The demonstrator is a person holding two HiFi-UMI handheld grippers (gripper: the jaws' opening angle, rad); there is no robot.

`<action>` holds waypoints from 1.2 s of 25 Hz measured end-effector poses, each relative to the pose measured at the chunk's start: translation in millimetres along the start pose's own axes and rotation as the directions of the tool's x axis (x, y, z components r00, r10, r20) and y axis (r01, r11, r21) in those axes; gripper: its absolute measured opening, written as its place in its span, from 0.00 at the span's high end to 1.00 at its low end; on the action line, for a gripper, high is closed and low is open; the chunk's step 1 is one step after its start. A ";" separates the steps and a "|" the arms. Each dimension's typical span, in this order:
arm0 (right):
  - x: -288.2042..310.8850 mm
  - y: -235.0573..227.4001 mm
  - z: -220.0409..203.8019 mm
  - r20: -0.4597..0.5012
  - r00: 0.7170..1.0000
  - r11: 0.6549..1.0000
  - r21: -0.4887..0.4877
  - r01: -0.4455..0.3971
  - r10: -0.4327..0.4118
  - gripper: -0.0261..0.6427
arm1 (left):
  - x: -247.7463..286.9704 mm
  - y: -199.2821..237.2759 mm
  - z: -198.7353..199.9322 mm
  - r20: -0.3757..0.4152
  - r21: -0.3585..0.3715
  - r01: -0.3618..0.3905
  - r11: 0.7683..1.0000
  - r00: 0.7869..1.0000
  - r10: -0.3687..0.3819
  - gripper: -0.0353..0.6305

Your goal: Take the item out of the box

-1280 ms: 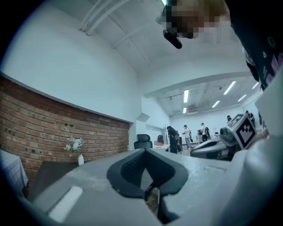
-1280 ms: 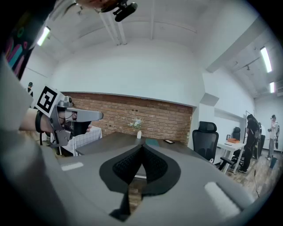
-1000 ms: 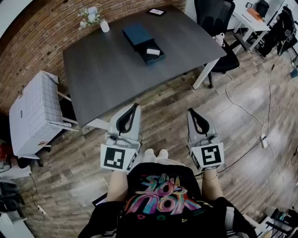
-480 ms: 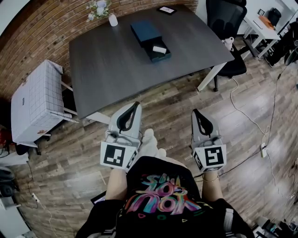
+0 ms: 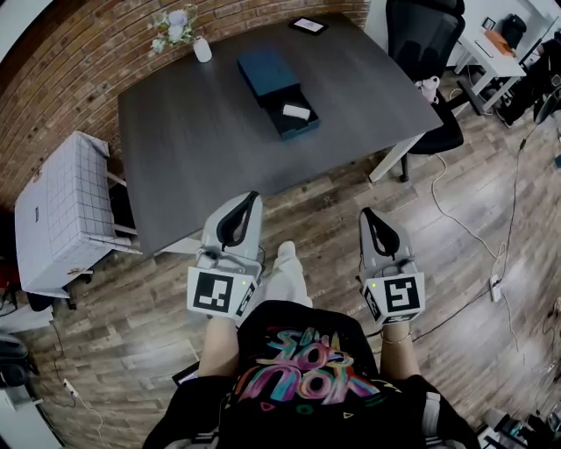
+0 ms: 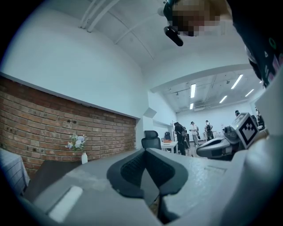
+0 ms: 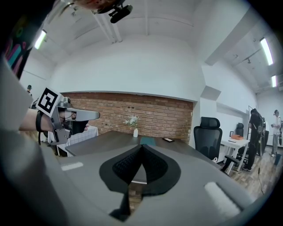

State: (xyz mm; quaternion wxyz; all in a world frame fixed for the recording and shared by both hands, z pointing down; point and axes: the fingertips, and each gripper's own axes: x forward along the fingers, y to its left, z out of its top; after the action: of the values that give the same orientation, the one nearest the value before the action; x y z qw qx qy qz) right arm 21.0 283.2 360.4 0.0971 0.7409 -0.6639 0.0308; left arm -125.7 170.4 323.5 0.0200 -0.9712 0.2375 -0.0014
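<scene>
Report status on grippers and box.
Left gripper and right gripper shut, empty, short of table. Box open, item inside. Lid beside box, nothing covering item.

Dark grey table (image 5: 210, 140) against brick wall (image 5: 79, 44). On its far half: a blue box lid (image 5: 266, 70), and just beside it, nearer the camera, the open box (image 5: 296, 125) with a small white item (image 5: 296, 111) inside. Flower vase (image 5: 202, 49) at the far left corner, flat dark device (image 5: 308, 25) at the far edge. Black office chair (image 5: 425, 39) at right, white grid-patterned cart (image 5: 57, 219) at left. Left gripper (image 5: 252, 198) and right gripper (image 5: 367, 213) are held low over wood floor (image 5: 324, 197), well short of the box, jaw tips together, nothing in them.
</scene>
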 end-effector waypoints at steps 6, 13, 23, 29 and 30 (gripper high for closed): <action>72.8 -28.7 11.9 -0.008 1.000 1.000 -0.003 -0.001 0.001 0.96 | 65.0 47.7 3.0 0.001 0.013 -0.004 1.000 1.000 0.004 0.95; 145.0 -56.1 27.9 -0.005 1.000 1.000 0.011 0.006 -0.006 0.96 | 123.9 96.5 -4.6 -0.024 0.026 -0.001 1.000 1.000 0.001 0.95; 203.4 -61.0 27.8 -0.029 1.000 1.000 0.029 -0.003 0.004 0.96 | 159.0 133.8 -30.8 -0.089 -0.050 -0.017 0.999 0.996 0.013 0.95; 227.2 -70.9 18.9 -0.068 0.997 0.999 0.041 -0.030 0.032 0.96 | 174.5 143.3 -44.8 -0.128 -0.074 -0.038 0.997 0.991 0.028 0.95; 233.3 -73.1 18.5 -0.069 0.997 0.999 0.038 -0.038 0.041 0.96 | 178.0 145.9 -45.5 -0.129 -0.075 -0.047 0.996 0.991 0.037 0.95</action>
State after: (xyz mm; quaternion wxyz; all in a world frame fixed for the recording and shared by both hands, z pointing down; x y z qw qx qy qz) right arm 119.1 58.9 375.5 0.1062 0.7277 -0.6739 0.0707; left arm -35.7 -42.8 362.0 -0.0332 -0.9639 0.2588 -0.0535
